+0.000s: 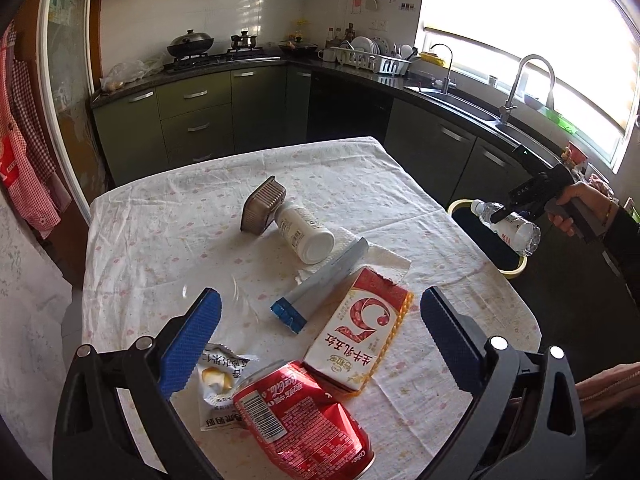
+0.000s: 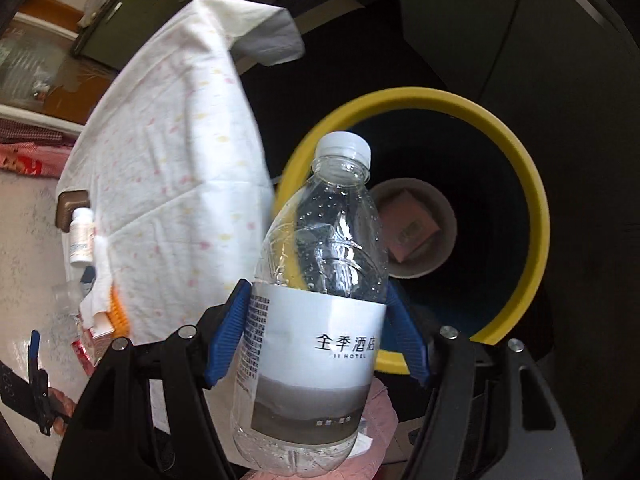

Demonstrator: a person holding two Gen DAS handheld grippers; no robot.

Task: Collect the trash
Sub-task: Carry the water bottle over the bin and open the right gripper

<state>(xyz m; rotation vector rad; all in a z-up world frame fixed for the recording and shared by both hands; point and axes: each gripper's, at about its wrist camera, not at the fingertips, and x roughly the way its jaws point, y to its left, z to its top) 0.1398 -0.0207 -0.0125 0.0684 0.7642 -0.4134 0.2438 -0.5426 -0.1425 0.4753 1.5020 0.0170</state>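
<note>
My right gripper (image 2: 316, 332) is shut on a clear plastic water bottle (image 2: 316, 320) with a white cap and grey label, held over the yellow-rimmed trash bin (image 2: 532, 208) beside the table. The left wrist view shows the same bottle (image 1: 508, 226) in the right gripper (image 1: 505, 213) above the bin (image 1: 460, 205). My left gripper (image 1: 320, 336) stands open over the table's near side, above a crushed red cola can (image 1: 304, 420), a snack wrapper (image 1: 218, 384) and a red-and-white milk carton (image 1: 360, 332).
On the cloth-covered table (image 1: 168, 208) also lie a white pill bottle (image 1: 306, 232), a brown ribbed tub (image 1: 262, 210), a blue-ended packet (image 1: 316, 286) and a paper napkin (image 1: 380, 262). Something pink lies in the bin's bottom (image 2: 412, 228). Kitchen cabinets stand behind.
</note>
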